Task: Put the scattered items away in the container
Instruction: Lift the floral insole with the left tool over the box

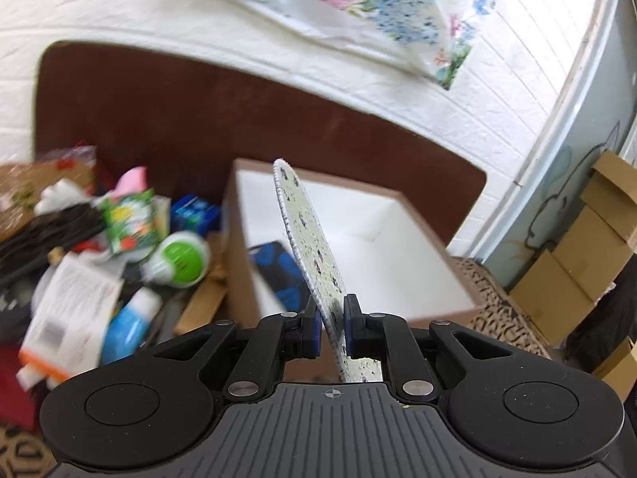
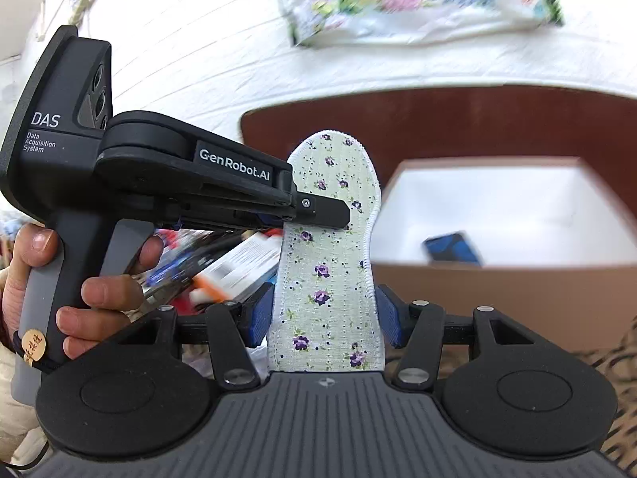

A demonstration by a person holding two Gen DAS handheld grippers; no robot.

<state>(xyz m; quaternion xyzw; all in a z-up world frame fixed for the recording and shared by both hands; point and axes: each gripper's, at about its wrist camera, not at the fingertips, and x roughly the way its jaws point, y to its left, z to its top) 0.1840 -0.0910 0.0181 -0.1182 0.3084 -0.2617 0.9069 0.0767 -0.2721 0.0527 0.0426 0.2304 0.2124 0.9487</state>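
Room: white brick-pattern wall [image 1: 119, 4] behind brown box [image 1: 438, 314].
Left gripper [image 1: 331, 326]: clenched on floral insole [image 1: 306, 239], edge-up above box for dropping.
Right gripper [image 2: 324, 314]: fingers spread beside insole; whether they touch it, cannot tell.

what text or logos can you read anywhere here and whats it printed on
"DAS" on the left gripper body, seen from the right wrist view
"Data Acquisition System" in small print under it
"GenRobot.AI" on that gripper's arm
Gold tag at the hand's wrist: characters too small to read
White box in the clutter: print blurred, unreadable
Green-labelled bottle: label blurred
Insole and box: no text
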